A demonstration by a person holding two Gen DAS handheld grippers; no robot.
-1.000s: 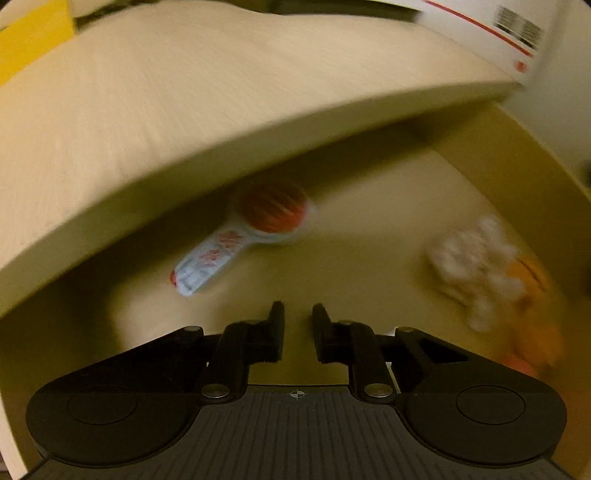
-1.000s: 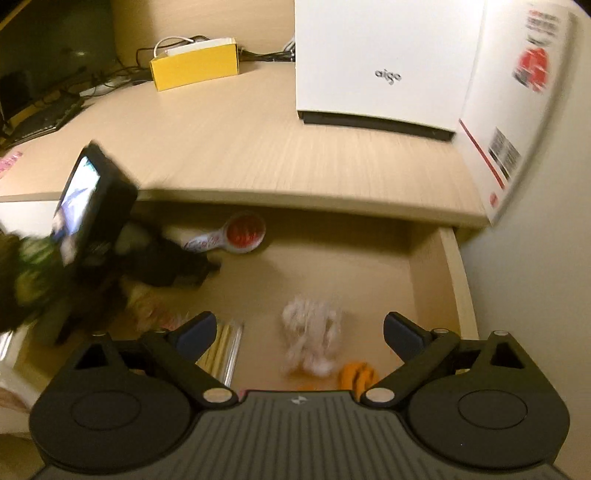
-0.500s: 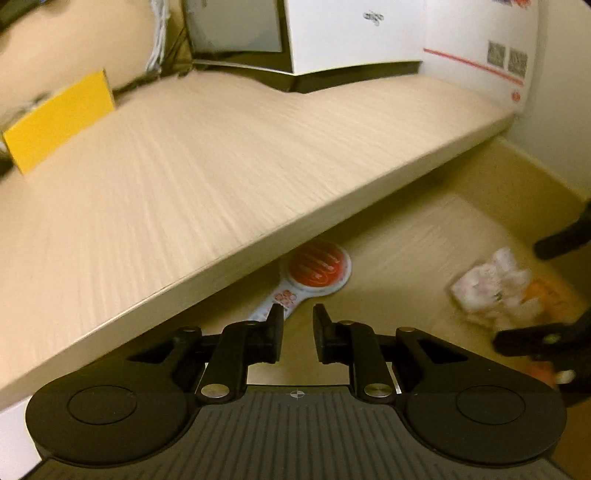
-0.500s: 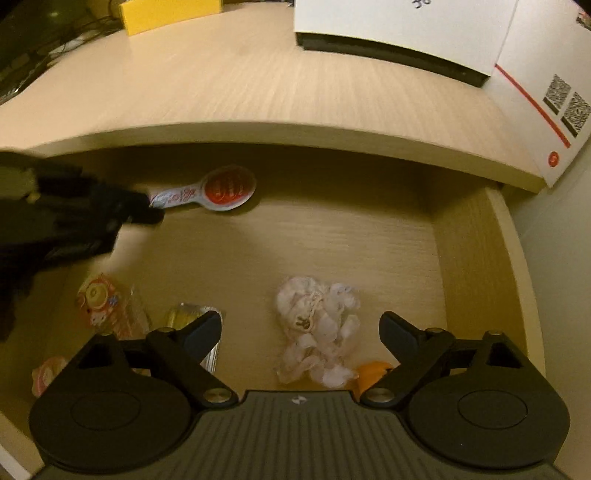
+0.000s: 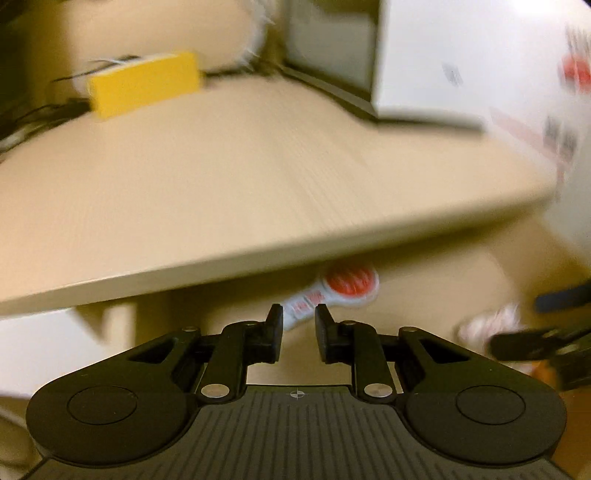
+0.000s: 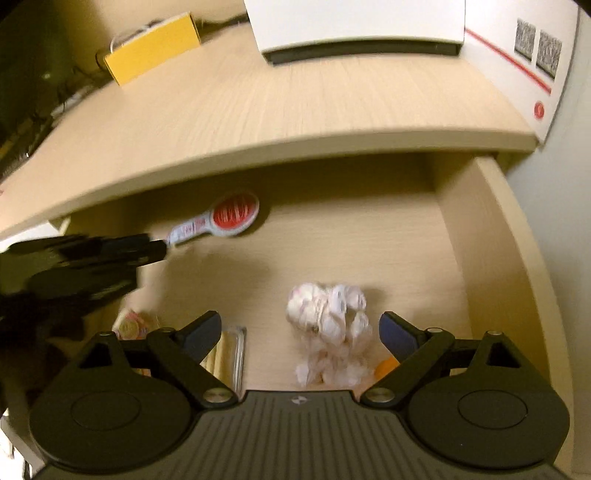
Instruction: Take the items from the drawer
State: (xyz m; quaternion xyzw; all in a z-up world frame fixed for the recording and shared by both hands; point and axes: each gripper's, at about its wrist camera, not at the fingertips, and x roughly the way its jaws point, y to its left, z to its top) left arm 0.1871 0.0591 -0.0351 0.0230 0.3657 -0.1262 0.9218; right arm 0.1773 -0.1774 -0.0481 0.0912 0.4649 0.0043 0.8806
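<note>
The open wooden drawer holds a red-and-white brush at the back and a crumpled white bundle in the middle. An orange item lies beside the bundle. My right gripper stands wide open above the bundle, one finger on each side, not touching it. My left gripper hovers at the drawer's left with its jaws opening, a narrow gap and nothing between them. The brush lies beyond its tips. From the right wrist, the left gripper is a dark blur near the brush handle.
The desk top overhangs the drawer's back. It carries a yellow box and a white box. A clear packet of sticks and a pink-and-yellow packet lie at the drawer's front left.
The left gripper rose and tilted up, so the desk top now fills its view, and its jaws parted slightly. The right gripper sank closer to the white bundle, still open.
</note>
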